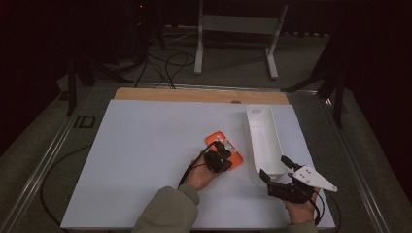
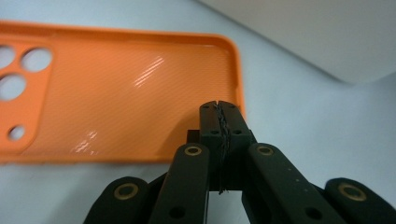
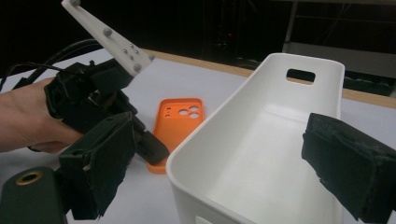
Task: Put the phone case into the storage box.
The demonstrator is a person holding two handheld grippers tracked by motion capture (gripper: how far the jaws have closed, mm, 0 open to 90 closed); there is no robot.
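Note:
An orange phone case lies inner side up on the white table top, just left of a long white bin. My left gripper rests over the case's near end. In the left gripper view its jaws are pressed together above the case's near corner, with nothing seen between them. My right gripper is at the bin's near end. In the right gripper view it stands wide open, one jaw on each side of the empty bin's near wall. The case and left gripper show farther off.
The white board has wide free room on its left half. A wooden strip runs along its far edge. Beyond it stand a white frame and cables on the floor.

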